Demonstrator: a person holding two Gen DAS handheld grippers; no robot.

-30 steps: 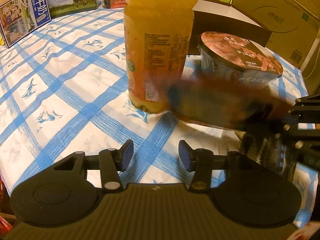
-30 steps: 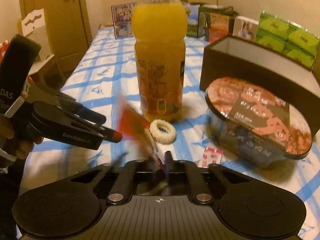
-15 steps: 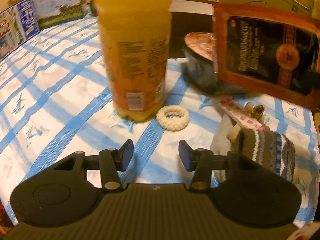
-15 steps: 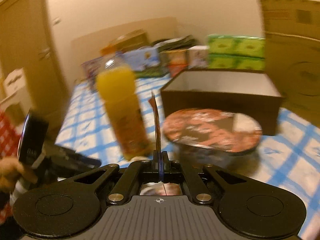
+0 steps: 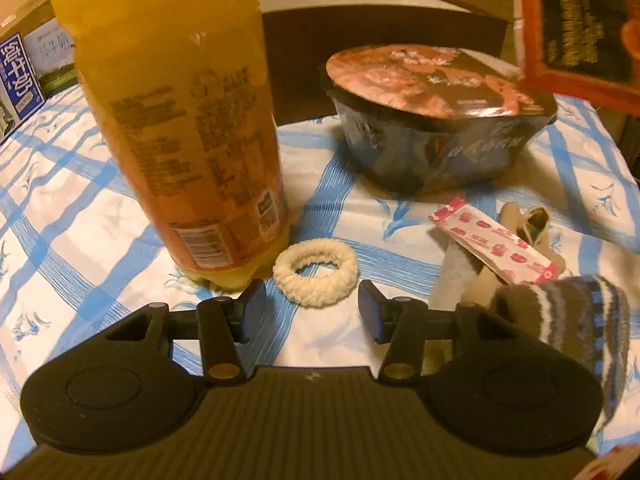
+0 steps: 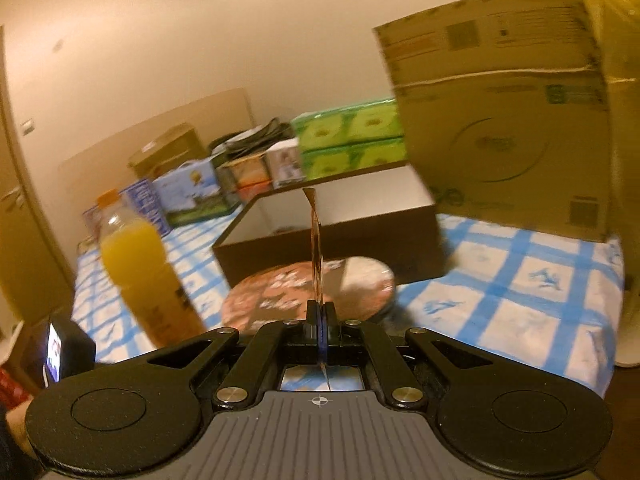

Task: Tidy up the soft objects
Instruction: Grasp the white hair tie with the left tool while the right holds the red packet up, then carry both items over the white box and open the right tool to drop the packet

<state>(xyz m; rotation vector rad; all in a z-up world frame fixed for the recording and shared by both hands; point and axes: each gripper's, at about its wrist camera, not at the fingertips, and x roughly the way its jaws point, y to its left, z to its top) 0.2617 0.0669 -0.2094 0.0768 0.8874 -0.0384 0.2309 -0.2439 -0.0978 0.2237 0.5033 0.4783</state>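
Note:
A cream knitted hair ring (image 5: 315, 277) lies on the blue checked tablecloth, just ahead of my open, empty left gripper (image 5: 312, 306). A striped grey-blue sock (image 5: 580, 320) lies to its right with a beige cloth (image 5: 532, 220) behind it. My right gripper (image 6: 319, 316) is shut on a flat red and black packet (image 6: 316, 240), seen edge-on and held in the air above the table. The same packet shows at the top right of the left wrist view (image 5: 580, 32).
An orange juice bottle (image 5: 176, 120) stands left of the ring. A sealed noodle bowl (image 5: 436, 120) sits behind, a pink sachet (image 5: 492, 246) before it. An open dark box (image 6: 332, 232) lies beyond the bowl. Cardboard carton (image 6: 504, 120) at right, cartons along the back.
My right gripper has risen and moved on toward the box with the packet. My left gripper has come closer to the hair ring.

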